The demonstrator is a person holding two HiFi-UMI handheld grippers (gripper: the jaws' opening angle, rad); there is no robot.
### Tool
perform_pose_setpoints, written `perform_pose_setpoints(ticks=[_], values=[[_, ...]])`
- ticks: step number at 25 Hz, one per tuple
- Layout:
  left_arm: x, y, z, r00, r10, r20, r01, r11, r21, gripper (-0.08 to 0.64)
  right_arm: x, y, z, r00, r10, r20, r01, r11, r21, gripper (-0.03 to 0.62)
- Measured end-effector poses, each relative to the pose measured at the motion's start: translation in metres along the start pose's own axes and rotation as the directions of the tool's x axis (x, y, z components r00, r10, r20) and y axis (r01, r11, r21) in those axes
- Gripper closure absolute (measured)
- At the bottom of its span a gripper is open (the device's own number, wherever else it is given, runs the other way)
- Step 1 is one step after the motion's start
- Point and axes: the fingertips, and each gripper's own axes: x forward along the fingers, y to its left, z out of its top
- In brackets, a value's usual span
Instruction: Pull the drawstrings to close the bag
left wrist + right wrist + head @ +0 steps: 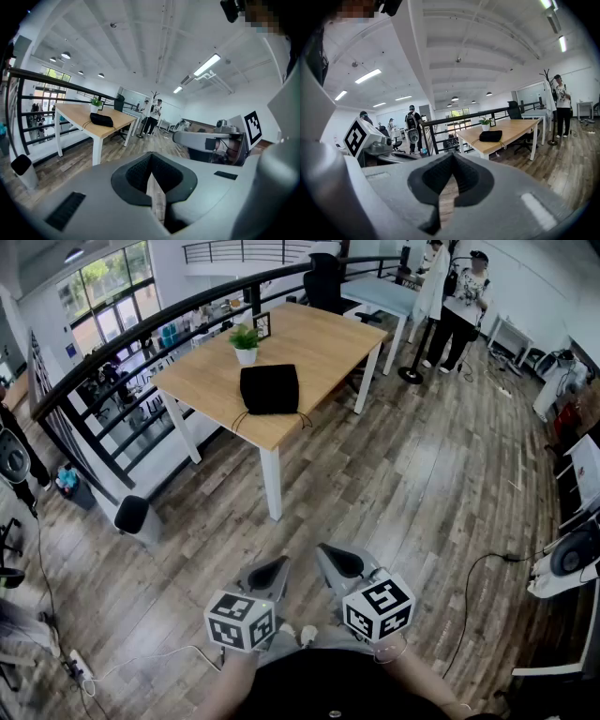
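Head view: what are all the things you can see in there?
table: one, light wood with white legs, ahead beside the railing
bag: one, black, on the table near its front edge
potted plant: one, green in a white pot, on the table behind the bag
railing: one, black, along the table's left
people: two, standing far back at right
left hand-held gripper: one, grey, bottom middle, shut and empty
right hand-held gripper: one, grey, beside it, shut and empty
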Motion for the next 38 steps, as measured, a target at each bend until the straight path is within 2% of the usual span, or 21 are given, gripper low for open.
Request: perform_pose_setpoints(ticks=[6,11,14,17,20,23,30,38], values=[[-0.011,0.008,0.007,0.999,0.037,0.012,-0.037,0.999,0.006,0.545,-0.009,-0.004,-0.003,0.999,-0.037,0.002,0.037,0.999,0.003,0.594],[-0.02,0.029,0.014,0.986,0.154,0.063,-0.154,0.988,0.003,0.545,-0.019,-0.017,0.004,0.993,-0.108,0.042,0.108,0.994,0.0,0.594],[-0.022,0.034,0.016,0.981,0.182,0.069,-0.182,0.983,0.001,0.545,-0.021,-0.02,0.005,0.993,-0.112,0.047,0.112,0.994,-0.004,0.594],[-0.019,0.029,0.017,0.984,0.163,0.077,-0.164,0.986,0.005,0.545,-0.025,-0.023,0.009,0.991,-0.106,0.081,0.105,0.994,0.018,0.594],[-0.014,0.019,0.021,0.987,0.119,0.112,-0.124,0.992,0.032,0.545,-0.029,-0.022,0.014,0.992,-0.066,0.109,0.065,0.998,0.011,0.594],[-0.007,0.011,0.023,0.987,0.1,0.124,-0.106,0.993,0.042,0.545,-0.031,-0.025,0.013,0.995,-0.04,0.096,0.042,0.999,-0.018,0.594],[0.009,-0.012,0.004,0.993,0.069,0.098,-0.072,0.997,0.023,0.545,-0.037,-0.027,0.0,0.997,0.002,0.075,0.002,0.999,-0.049,0.594],[0.028,0.011,0.021,0.992,0.063,0.106,-0.064,0.998,0.008,0.545,-0.005,-0.042,0.002,0.996,0.038,0.082,-0.037,0.999,-0.017,0.594]])
